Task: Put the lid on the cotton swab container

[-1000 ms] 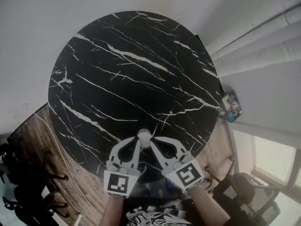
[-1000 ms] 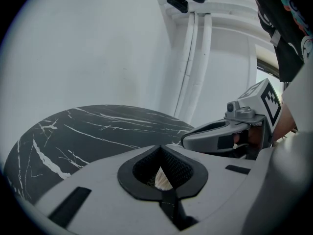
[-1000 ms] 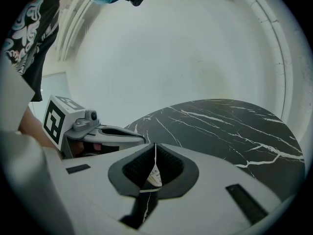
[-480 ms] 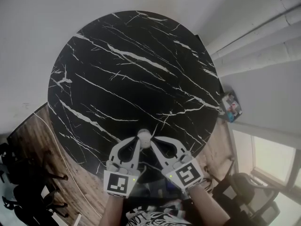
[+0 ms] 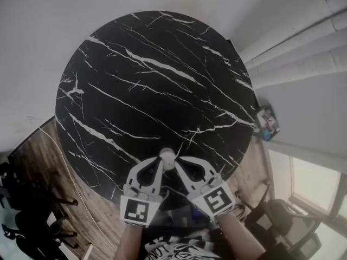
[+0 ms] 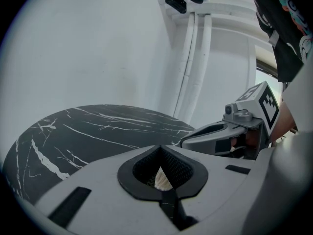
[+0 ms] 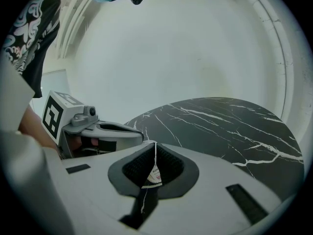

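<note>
A small white cotton swab container [image 5: 166, 158] is held over the near edge of the round black marble table [image 5: 152, 85]. My left gripper [image 5: 161, 164] is shut on the container. White swab tips [image 6: 161, 178] show between its dark pads in the left gripper view. My right gripper [image 5: 174, 166] meets it from the right, shut on a thin clear lid [image 7: 152, 173] with a printed label, held edge-on. The two grippers' tips almost touch at the container. Each gripper view shows the other gripper: the right one [image 6: 222, 137] and the left one [image 7: 105, 131].
White pipes [image 5: 303, 42] run along the wall at the right. A small colourful box [image 5: 267, 121] lies on the floor beside the table. Dark chairs [image 5: 32, 210] stand on the wooden floor at the lower left.
</note>
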Motion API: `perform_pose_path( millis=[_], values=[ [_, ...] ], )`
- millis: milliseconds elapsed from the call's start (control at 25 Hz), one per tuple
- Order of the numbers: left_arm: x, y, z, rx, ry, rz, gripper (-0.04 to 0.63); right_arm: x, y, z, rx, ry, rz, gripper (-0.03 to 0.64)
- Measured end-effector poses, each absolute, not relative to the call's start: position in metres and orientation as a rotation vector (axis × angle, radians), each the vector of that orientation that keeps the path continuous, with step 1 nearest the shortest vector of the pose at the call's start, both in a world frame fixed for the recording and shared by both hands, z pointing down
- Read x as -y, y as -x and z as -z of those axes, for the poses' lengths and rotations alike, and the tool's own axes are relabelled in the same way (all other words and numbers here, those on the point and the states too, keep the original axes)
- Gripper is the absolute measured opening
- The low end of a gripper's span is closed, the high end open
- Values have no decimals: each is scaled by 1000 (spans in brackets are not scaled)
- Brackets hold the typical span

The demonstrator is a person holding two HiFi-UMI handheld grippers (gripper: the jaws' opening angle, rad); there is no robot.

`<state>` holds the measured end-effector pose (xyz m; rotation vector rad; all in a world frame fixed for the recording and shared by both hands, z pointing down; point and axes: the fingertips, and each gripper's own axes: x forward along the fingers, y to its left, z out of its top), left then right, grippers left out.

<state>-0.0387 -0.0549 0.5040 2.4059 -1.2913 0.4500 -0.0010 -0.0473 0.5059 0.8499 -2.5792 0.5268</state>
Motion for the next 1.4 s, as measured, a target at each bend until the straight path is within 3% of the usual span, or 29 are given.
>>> perform_pose_path(
  millis=[1400],
  values=[
    [58, 47, -462, 1347, -2494, -485, 12, 60, -19, -455, 2542, -1040, -290, 18]
  ],
)
